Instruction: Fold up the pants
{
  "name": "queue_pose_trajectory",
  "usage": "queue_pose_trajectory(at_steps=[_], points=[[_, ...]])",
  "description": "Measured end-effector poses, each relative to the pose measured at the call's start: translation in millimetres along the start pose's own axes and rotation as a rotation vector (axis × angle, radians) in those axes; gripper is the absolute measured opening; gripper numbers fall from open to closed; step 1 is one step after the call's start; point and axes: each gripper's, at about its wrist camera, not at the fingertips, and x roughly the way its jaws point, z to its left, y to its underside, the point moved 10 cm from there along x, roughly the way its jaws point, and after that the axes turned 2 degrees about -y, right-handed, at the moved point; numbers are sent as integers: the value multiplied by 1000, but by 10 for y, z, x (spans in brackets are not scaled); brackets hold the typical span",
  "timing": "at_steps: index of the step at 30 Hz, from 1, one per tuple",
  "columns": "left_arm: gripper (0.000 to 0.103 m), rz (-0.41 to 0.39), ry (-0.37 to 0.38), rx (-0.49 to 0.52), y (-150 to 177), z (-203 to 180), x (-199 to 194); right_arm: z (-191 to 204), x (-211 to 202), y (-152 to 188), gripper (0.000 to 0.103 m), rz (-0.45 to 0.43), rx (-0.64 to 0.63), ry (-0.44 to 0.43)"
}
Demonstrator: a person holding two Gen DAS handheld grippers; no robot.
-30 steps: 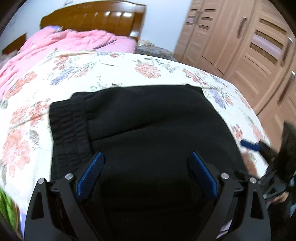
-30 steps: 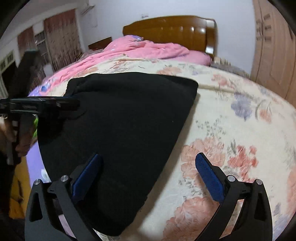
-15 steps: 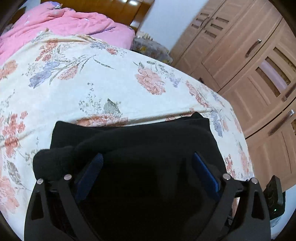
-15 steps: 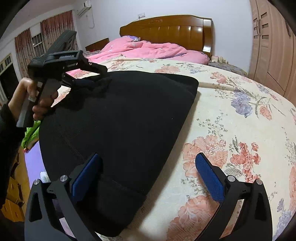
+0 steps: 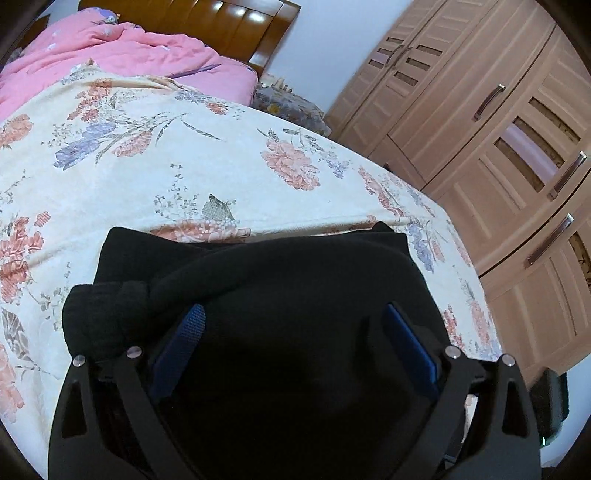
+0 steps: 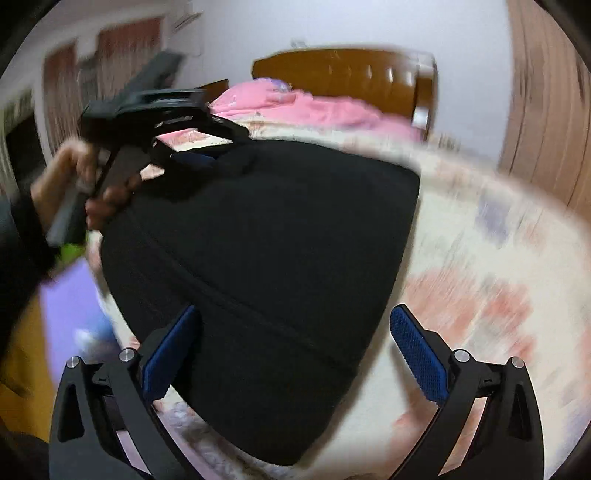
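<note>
pants point(image 5: 280, 295) lower-centre on bed point(image 5: 184, 166) | left gripper point(image 5: 295, 343), right gripper point(image 6: 295, 339) jaws spread | lay folded edge flat, corners aligned

Bed point(image 5: 155, 177): fills the middle of both views, running from near to far.
Pants point(image 5: 295, 295): on the bed's near part, partly folded over themselves, one rolled edge at their near left.
Left gripper point(image 5: 295, 339): over the pants' near part, fingers wide apart, cloth between them.
Right gripper point(image 6: 295, 339): at the pants' near right edge, fingers spread, one over the cloth, the other over the bed.
Quilt point(image 5: 110, 62): heaped at the bed's far end.
Headboard point(image 5: 207, 26): behind the quilt.
Wardrobe point(image 5: 498, 147): right of the bed.
</note>
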Motion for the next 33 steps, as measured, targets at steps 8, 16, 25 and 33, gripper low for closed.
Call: queue_pose_trajectory(at_steps=[8, 16, 25, 33], points=[[97, -53, -107, 28, 33, -61, -113, 7, -54, 0, 98, 10, 8, 22], [101, -242, -507, 240, 505, -424, -706, 120, -499, -113, 98, -76, -53, 97], [102, -193, -495, 218, 973, -241, -734, 259, -181, 33, 98, 30, -108, 107], [102, -201, -484, 210, 973, -181, -715, 104, -37, 204, 98, 91, 9, 16]])
